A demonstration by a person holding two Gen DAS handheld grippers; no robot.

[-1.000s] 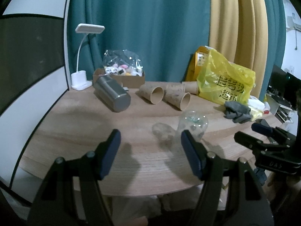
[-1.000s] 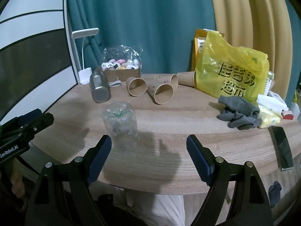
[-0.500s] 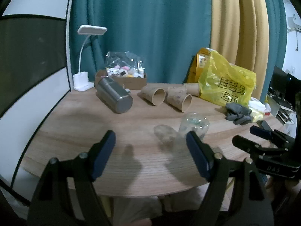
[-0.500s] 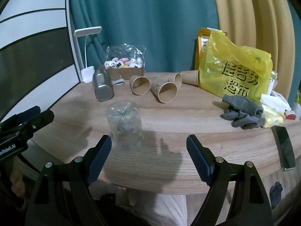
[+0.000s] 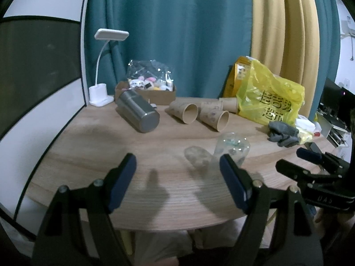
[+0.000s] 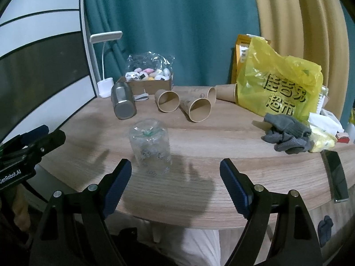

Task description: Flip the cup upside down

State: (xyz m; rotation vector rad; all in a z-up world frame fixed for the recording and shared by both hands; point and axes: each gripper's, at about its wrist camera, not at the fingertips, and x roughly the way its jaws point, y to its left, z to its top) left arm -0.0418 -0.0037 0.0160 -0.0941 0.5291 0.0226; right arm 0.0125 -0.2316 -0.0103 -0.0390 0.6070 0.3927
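The clear plastic cup [image 6: 150,148] stands mouth-down near the worktop [image 6: 221,146] front edge. My left gripper [image 5: 177,181] and right gripper [image 6: 175,184] hover with jaws spread, empty. It looks light, thin, crushable, so I'd pinch mid-wall gently.

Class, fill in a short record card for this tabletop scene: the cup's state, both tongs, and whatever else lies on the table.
Clear cup: upside down near the table's front edge, touched by nothing
Left tongs: open, empty, short of the cup
Right tongs: open, empty, cup ahead toward their left finger
Steel tumbler: on its side
Paper cups: lying on their sides, behind the clear cup
Yellow bag: back right
Grey gloves: beside the bag
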